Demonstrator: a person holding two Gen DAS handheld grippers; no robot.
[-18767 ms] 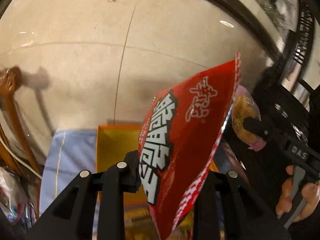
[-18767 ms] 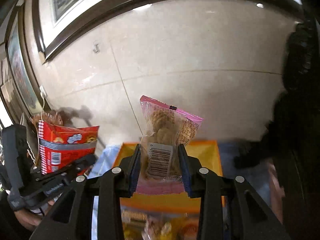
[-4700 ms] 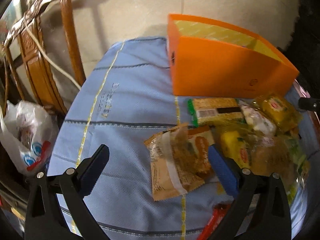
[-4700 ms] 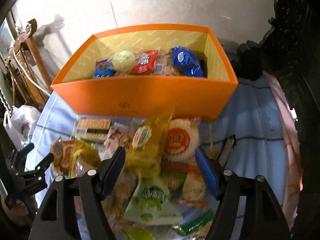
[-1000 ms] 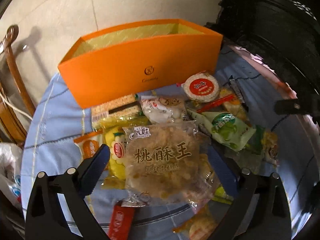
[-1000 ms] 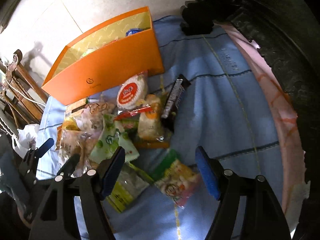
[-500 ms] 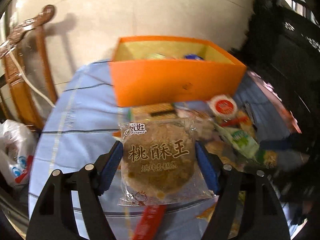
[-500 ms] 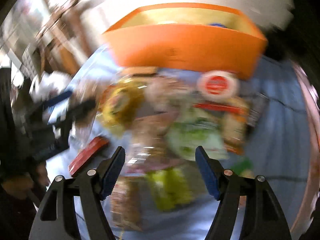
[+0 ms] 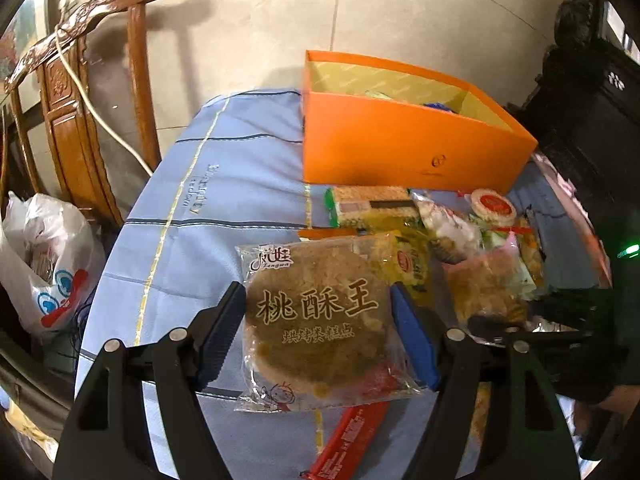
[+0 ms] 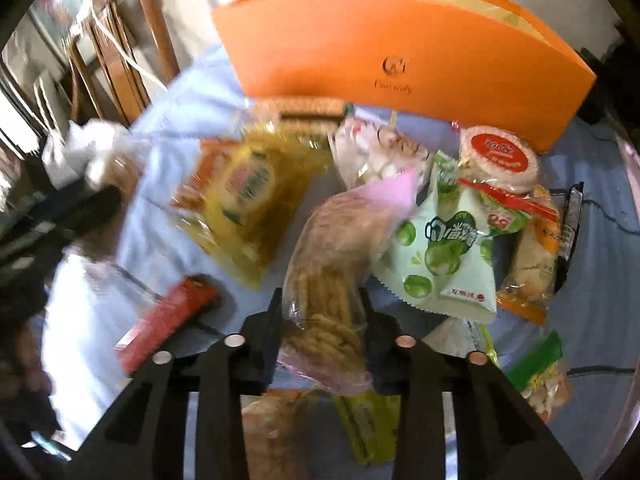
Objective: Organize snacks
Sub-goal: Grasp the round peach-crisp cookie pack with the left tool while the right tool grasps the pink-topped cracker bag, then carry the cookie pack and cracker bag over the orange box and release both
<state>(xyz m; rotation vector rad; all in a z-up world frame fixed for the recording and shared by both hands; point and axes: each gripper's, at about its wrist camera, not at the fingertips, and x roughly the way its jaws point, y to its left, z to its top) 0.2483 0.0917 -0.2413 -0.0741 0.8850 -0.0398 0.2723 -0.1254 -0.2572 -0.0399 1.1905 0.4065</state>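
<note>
a: the walnut cake packet (image 9: 320, 320), lifted over the blue cloth (image 9: 224, 200), looks light and crumbly; left gripper (image 9: 320, 336) clamps its edges.
b: right gripper (image 10: 320, 320), just closing, pinches the soft twist-snack bag (image 10: 336, 280) short of the orange box (image 10: 400, 52).

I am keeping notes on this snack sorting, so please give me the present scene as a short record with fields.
surface: blue cloth
container: orange box, open top, some snacks already inside
left tongs: shut on round walnut cake pack
right tongs: jaws have just been closing, now shut on pink-edged pack of twisted sticks
loose pile: green plum bag, round red-label cracker, yellow pack
</note>
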